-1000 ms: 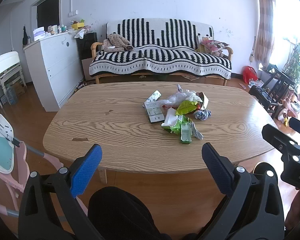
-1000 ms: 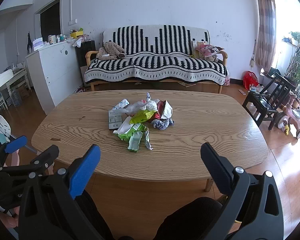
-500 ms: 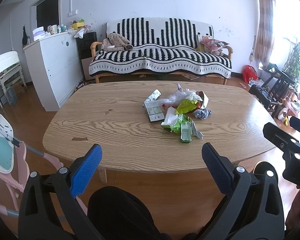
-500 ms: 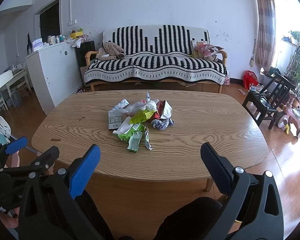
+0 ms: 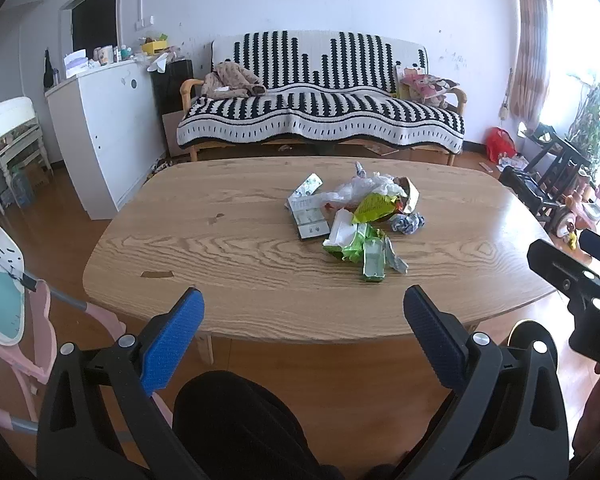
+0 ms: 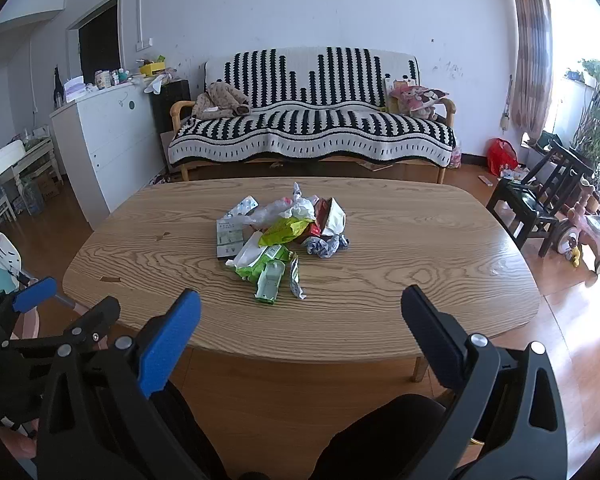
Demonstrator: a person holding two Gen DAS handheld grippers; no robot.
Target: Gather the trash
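Note:
A heap of trash [image 5: 356,220] [image 6: 284,236] lies near the middle of an oval wooden table [image 5: 228,248] [image 6: 400,272]: green wrappers, a yellow-green packet, white plastic, small printed cartons and a crumpled grey wad. My left gripper [image 5: 302,320] is open, held short of the table's near edge, empty. My right gripper [image 6: 300,324] is likewise open and empty, also back from the near edge. The right gripper shows at the right edge of the left wrist view, the left gripper at the lower left of the right wrist view. Dark-clothed knees lie below both.
A black-and-white striped sofa [image 5: 320,96] stands behind the table. A white cabinet [image 5: 100,128] is at the left, a pink child's chair [image 5: 4,312] at the near left. Dark small chairs [image 6: 532,200] and a toy trike [image 6: 584,232] stand on the right.
Both views have shifted only slightly. The trash pile has not moved and both grippers have stayed open.

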